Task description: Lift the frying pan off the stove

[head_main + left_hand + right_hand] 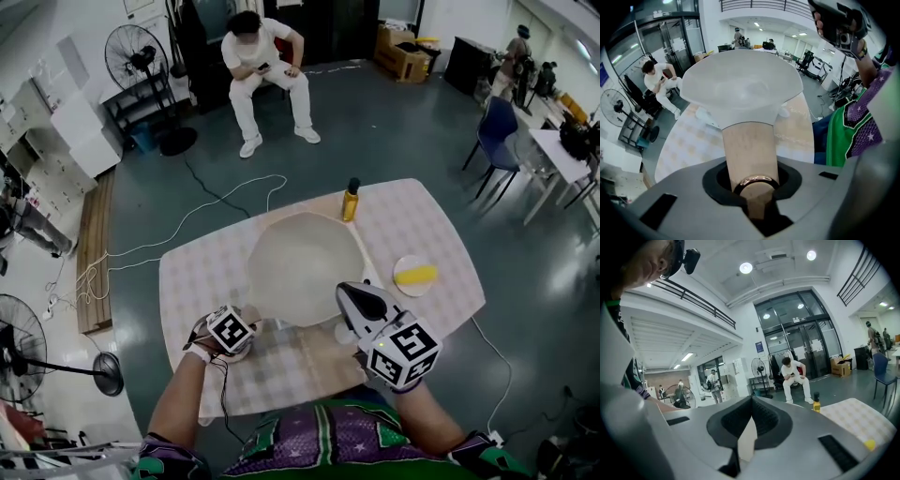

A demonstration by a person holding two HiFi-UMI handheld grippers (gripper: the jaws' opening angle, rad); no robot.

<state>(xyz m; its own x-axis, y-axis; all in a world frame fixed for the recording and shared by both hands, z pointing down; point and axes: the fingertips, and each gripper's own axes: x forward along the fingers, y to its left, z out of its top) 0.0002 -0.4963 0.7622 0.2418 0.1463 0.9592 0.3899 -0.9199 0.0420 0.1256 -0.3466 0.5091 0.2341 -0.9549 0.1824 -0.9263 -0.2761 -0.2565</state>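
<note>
A wide, pale frying pan point(305, 267) rests in the middle of the checked table point(202, 272); whatever is under it is hidden. Its light wooden handle point(750, 145), with a copper ring at the end, runs toward me on the left. My left gripper point(249, 328) points steeply down and is shut on that handle; in the left gripper view the handle fills the gap of the left gripper point(754, 187), with the pan point(740, 89) beyond. My right gripper point(352, 296) hovers by the pan's near right rim, level and shut on nothing; the right gripper point(751, 401) faces across the room.
A yellow bottle point(351, 200) stands behind the pan. A small white plate point(414, 276) with a yellow item lies to the right. A person sits on a chair point(264, 66) beyond the table. A blue chair point(495, 131) and desks stand at right, fans at left.
</note>
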